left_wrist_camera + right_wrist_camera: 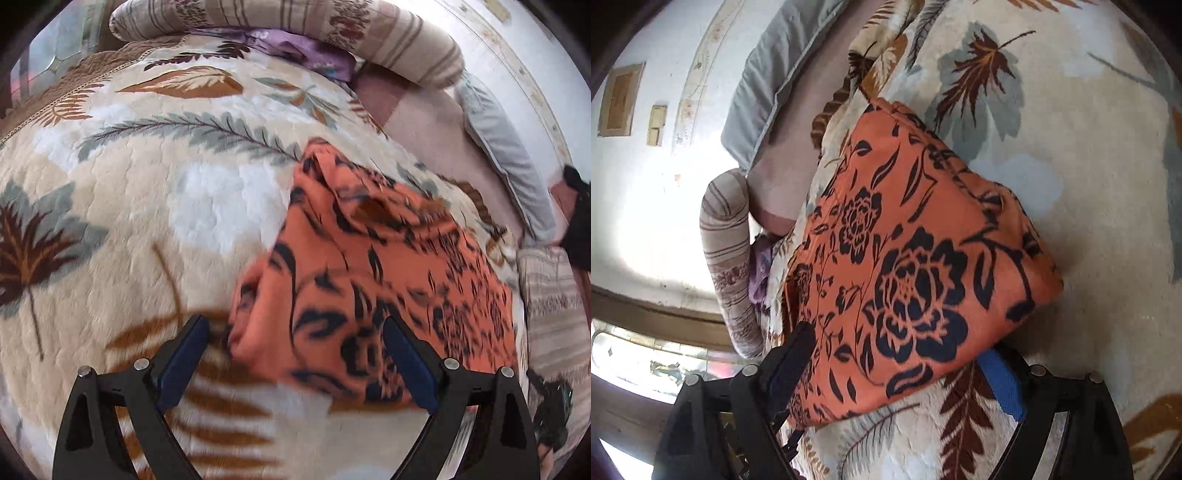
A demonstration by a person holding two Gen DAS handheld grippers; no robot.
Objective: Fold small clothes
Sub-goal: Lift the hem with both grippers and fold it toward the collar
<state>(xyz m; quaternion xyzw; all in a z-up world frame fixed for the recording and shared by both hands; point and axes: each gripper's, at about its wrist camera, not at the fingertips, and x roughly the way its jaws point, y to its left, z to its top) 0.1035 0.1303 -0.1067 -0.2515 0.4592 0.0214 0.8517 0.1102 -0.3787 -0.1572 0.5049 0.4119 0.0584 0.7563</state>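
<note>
The orange cloth garment with a black flower print (905,266) lies in a loose, already doubled-over bundle on the cream plush bed blanket with brown and grey leaf patterns (129,221), near its edge beside a grey cushion (506,155).

The left tongs (295,354) stand wide, their blue pads either side of the garment's near corner without pressing it. The right tongs (897,373) also stand wide, straddling the opposite near edge, nothing gripped.

The risk, as I judge it: with 2 layers stacked, closing either tongs could catch only the top layer, or pinch the soft blanket pile along with the cloth, dragging the bundle crooked. The left view is blurred, so fine edges are hard to read.
</note>
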